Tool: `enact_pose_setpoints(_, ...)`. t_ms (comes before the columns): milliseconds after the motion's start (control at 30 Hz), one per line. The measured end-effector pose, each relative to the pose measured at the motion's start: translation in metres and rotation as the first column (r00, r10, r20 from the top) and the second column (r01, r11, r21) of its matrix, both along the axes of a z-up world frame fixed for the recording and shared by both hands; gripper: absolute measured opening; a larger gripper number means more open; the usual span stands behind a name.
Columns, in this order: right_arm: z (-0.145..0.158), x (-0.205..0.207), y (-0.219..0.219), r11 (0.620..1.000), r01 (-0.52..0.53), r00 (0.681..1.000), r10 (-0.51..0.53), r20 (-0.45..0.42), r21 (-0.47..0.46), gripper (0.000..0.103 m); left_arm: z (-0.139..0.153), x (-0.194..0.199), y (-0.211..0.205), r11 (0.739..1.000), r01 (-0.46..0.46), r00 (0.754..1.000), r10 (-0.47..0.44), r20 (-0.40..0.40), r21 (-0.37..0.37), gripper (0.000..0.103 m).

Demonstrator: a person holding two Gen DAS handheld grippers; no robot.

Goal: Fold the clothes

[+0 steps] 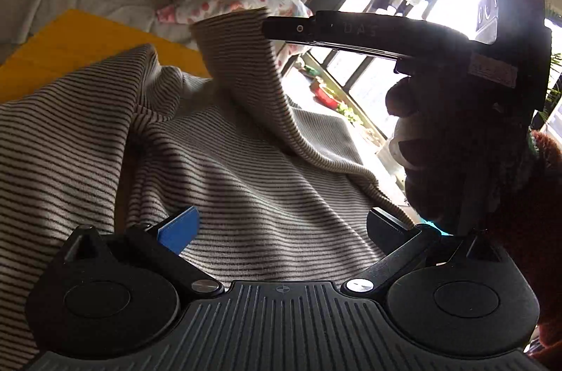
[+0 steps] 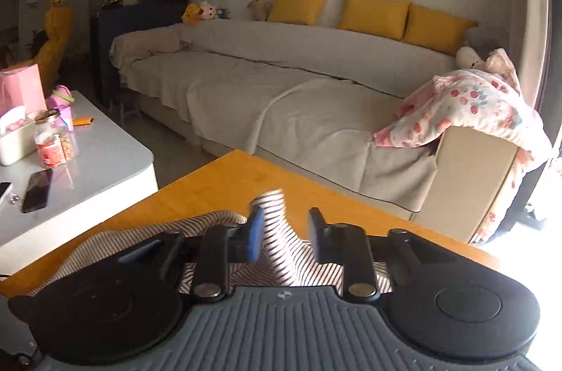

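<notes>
1. The left gripper point(image 1: 282, 230) has a ribbed grey body, two round black discs, silver screws and a blue fingertip pad point(image 1: 181, 230).
2. The right gripper point(image 2: 286, 234) matches it: grey ribbed plate, black linkages, one blue pad point(image 2: 255, 239).
3. The person's sleeve point(image 1: 542, 181) is fuzzy and rust-brown.

Faint letters "DAS" show on the right gripper point(image 1: 298, 28).

A yellow desk point(image 2: 224, 181) carried a striped garment point(image 1: 246, 181), which lay rumpled across its near part.
</notes>
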State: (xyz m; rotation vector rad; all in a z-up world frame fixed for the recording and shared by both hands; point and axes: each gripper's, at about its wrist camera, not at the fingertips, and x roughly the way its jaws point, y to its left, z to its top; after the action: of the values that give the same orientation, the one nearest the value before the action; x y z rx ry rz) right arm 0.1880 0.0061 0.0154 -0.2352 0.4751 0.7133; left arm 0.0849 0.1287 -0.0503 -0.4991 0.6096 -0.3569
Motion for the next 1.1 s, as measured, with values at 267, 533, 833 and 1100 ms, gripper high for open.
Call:
enact_pose_setpoints(267, -0.04, 0.017, -0.088, 0.972, 0.235, 0.959, -0.228, -0.167, 0.024, 0.05, 0.003, -0.002, -0.003, 1.0, 0.004, 1.0, -0.004, -0.006, 0.031, 0.103)
enact_pose_setpoints(533, -0.069, 0.009, -0.145, 0.933, 0.359, 0.915, -0.347, -0.205, 0.025, 0.047, 0.03, -0.023, 0.011, 0.991, 0.017, 0.999, -0.02, 0.026, 0.132, 0.103)
enact_pose_setpoints(833, -0.045, -0.055, -0.14, 0.973, 0.227, 0.971, -0.223, -0.085, 0.043, 0.061, 0.071, -0.115, 0.038, 0.683, 0.005, 0.995, -0.076, 0.065, 0.73, 0.103)
enact_pose_setpoints(1100, -0.02, -0.082, -0.116, 0.988, 0.104, 0.992, -0.094, -0.084, 0.116, 0.061, 0.044, -0.134, 0.012, 0.477, 0.128, 0.983, -0.176, -0.048, 0.87, 0.088)
